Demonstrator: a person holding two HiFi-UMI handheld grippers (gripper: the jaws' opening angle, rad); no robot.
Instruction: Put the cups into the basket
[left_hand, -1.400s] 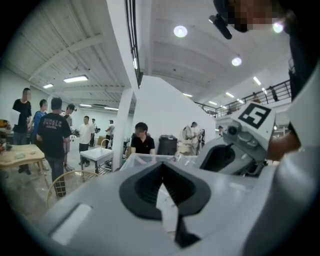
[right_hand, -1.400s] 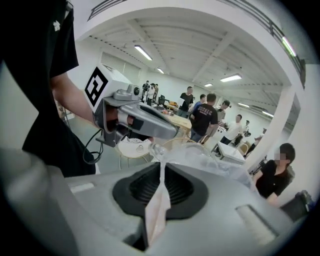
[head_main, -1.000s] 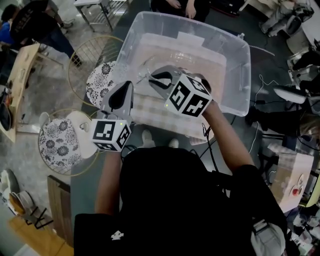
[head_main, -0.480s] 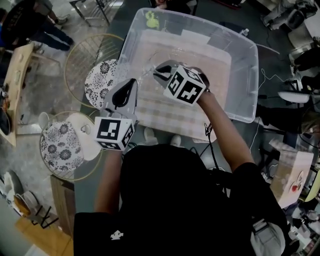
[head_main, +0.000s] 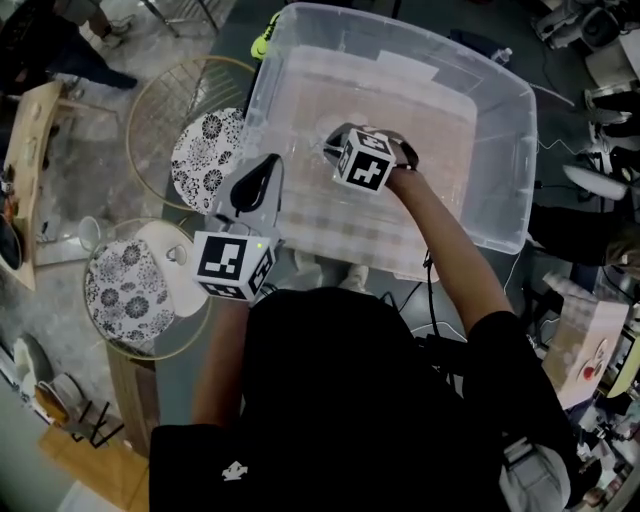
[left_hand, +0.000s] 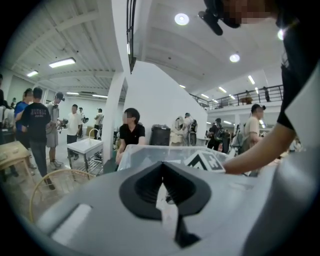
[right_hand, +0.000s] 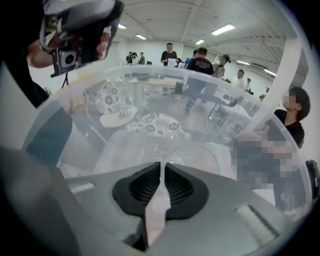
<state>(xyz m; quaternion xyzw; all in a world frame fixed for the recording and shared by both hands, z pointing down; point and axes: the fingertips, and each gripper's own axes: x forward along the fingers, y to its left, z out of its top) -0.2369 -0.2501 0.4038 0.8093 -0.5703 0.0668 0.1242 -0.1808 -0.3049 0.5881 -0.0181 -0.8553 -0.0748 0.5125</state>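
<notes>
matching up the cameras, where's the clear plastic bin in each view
Head view: clear plastic bin fills the upper centre and right.
Left gripper view: its near rim sits mid-frame, just above the fingers.
Right gripper view: its walls fill most of the frame.
Shared landmark: the marker cube of the right gripper, inside the bin; that gripper holds a glass cup.

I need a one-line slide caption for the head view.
Right gripper holds a clear cup inside the transparent bin; left gripper hovers outside it.
</notes>
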